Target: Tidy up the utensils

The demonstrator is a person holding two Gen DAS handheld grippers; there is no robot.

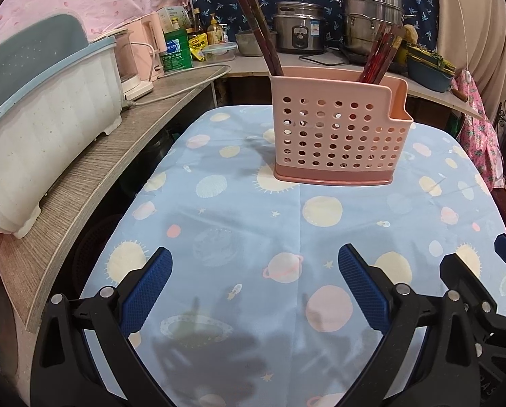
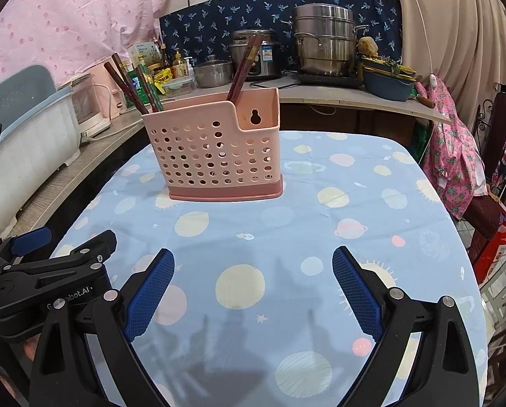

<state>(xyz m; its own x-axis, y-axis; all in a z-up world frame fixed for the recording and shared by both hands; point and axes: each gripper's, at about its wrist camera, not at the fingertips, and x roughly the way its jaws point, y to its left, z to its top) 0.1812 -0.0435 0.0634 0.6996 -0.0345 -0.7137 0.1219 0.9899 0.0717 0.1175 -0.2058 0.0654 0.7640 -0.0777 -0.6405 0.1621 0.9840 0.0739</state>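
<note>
A pink perforated utensil holder [image 1: 337, 132] stands upright on the blue planet-print tablecloth [image 1: 253, 230], far from me; it also shows in the right wrist view [image 2: 215, 151]. Dark brown chopsticks lean out at its left end [image 1: 261, 30] and reddish ones at its right end [image 1: 383, 56]. In the right wrist view chopsticks stick up at the left [image 2: 127, 84] and near the middle [image 2: 244, 66]. My left gripper [image 1: 254, 264] is open and empty, low over the near cloth. My right gripper [image 2: 253, 268] is open and empty too, beside the left one [image 2: 46, 264].
A white and blue dish rack [image 1: 42, 125] sits on a wooden shelf [image 1: 93, 183] at the left. A counter behind holds a rice cooker [image 1: 298, 30], a steel steamer pot [image 1: 371, 17], bottles and a kettle [image 1: 130, 64]. Pink clothing [image 2: 452, 156] hangs off the table's right side.
</note>
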